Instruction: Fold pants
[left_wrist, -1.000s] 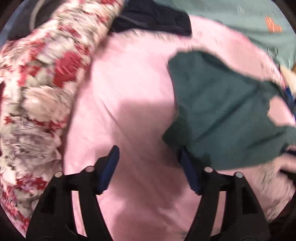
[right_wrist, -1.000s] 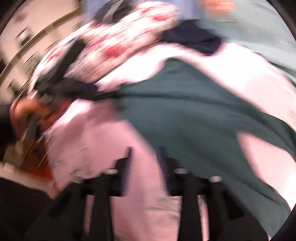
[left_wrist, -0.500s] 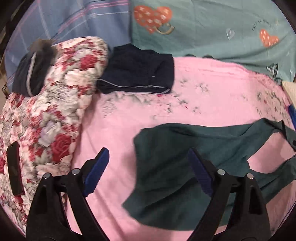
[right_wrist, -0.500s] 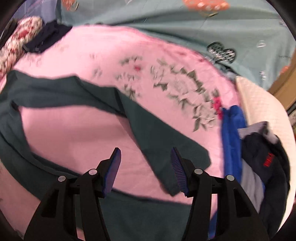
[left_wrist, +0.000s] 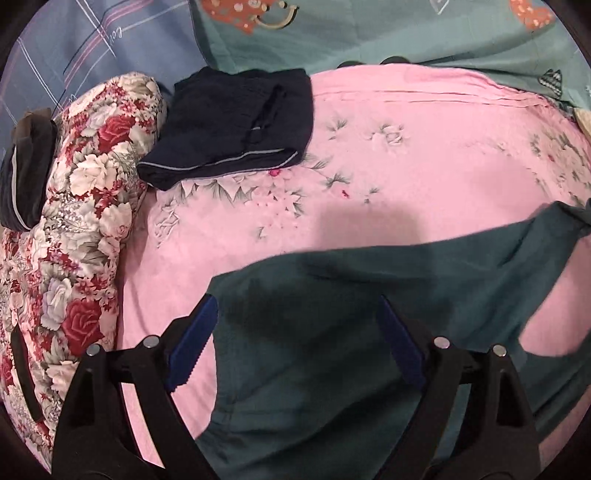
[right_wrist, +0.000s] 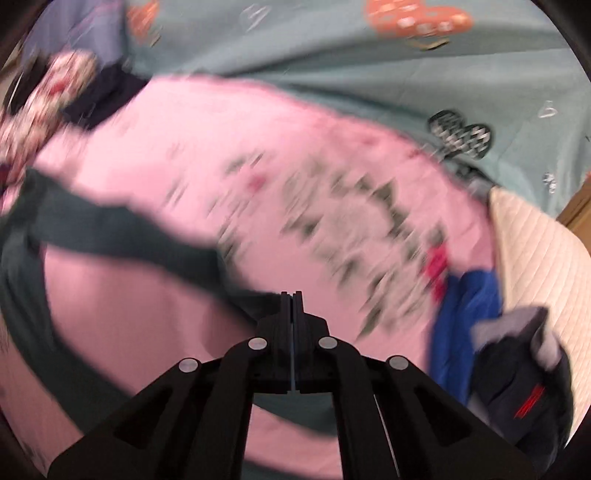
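Dark green pants (left_wrist: 332, 302) lie spread on a pink flowered bedsheet (left_wrist: 406, 155). My left gripper (left_wrist: 295, 339) is open, its blue-padded fingers on either side of the waist end of the pants, just above the cloth. In the blurred right wrist view, a pant leg (right_wrist: 122, 229) runs from the left edge to my right gripper (right_wrist: 292, 299), which is shut on the leg's end. The other leg passes under that gripper along the bottom.
A folded navy garment (left_wrist: 236, 125) lies at the far left of the sheet beside a rolled floral quilt (left_wrist: 74, 229). A teal heart-print cover (left_wrist: 406, 33) lies behind. A blue cloth (right_wrist: 465, 317), a dark garment (right_wrist: 524, 384) and a cream quilted pad (right_wrist: 535, 251) are at the right.
My right gripper has closed on the end of the pant leg. My left gripper has moved closer over the waist end and stays open.
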